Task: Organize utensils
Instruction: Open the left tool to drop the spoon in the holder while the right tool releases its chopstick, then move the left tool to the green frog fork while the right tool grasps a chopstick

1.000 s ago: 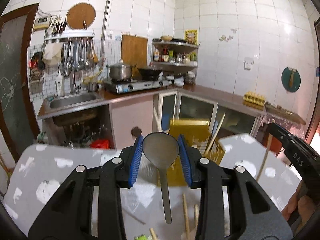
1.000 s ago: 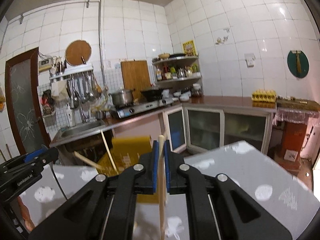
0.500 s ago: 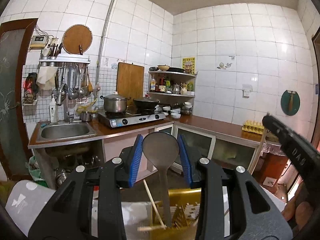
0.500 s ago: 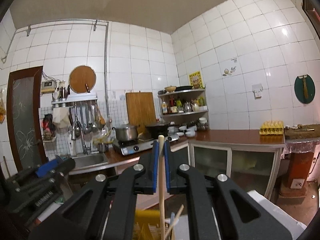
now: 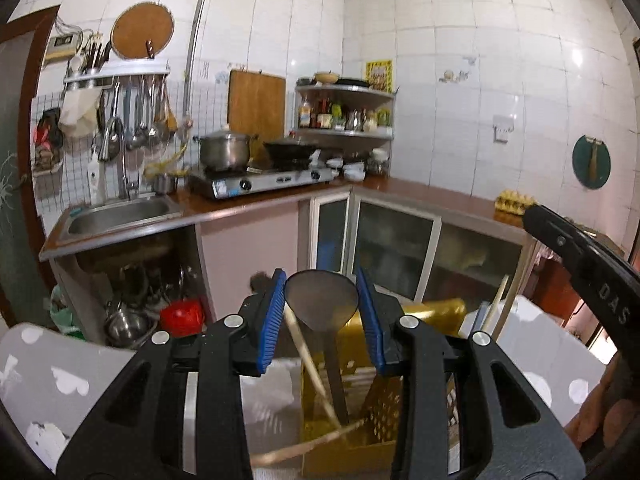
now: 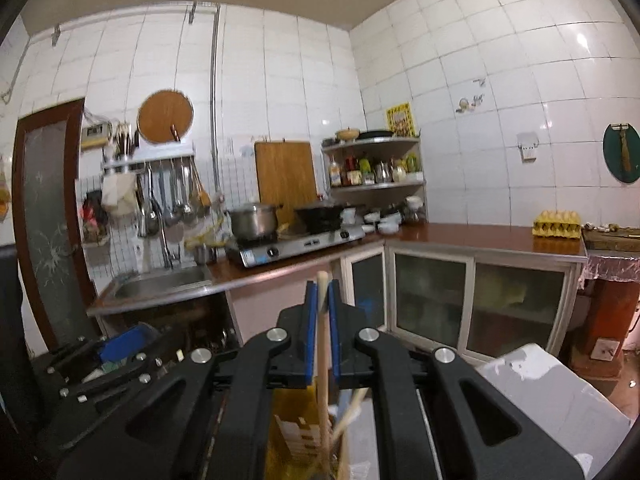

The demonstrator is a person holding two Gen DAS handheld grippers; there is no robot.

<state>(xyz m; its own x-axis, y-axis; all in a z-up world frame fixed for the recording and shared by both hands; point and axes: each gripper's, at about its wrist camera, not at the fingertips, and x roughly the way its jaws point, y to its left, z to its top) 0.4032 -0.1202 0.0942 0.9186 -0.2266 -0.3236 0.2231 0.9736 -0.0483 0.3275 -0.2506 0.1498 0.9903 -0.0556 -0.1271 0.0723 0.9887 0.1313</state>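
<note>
- Left wrist view, far left: grey table (image 5: 60,364) with white blotches on it, and behind that the open space under the sink (image 5: 120,214) with pots and a red thing stuffed in.
- Middle of that view: the left gripper (image 5: 320,312) has its blue pads on either side of the bowl of a metal ladle (image 5: 320,304). The bowl sits right between the pads and looks pinched at its edges, handle running down toward the camera.
- The ladle's handle drops into a yellow utensil holder (image 5: 440,312) standing on the table just below the gripper. A couple of wooden chopsticks (image 5: 308,356) lean across in there too, one crossing in front of the ladle handle.
- Right edge of that view: the other black gripper pokes in over the holder, with a bit of hand under it.
- Right wrist view, lower left: the left gripper body shows up as a black shape with a blue bit.
- Centre: the right gripper (image 6: 322,300) is clamped tight on a wooden stick (image 6: 322,344), upright, tip sticking out just past the pads.
- The stick's lower end goes down into the same yellow holder (image 6: 296,440), next to another pale stick leaning in it.
- Right of that: the table's grey corner (image 6: 552,392), then the counter with an egg tray (image 6: 558,224).
</note>
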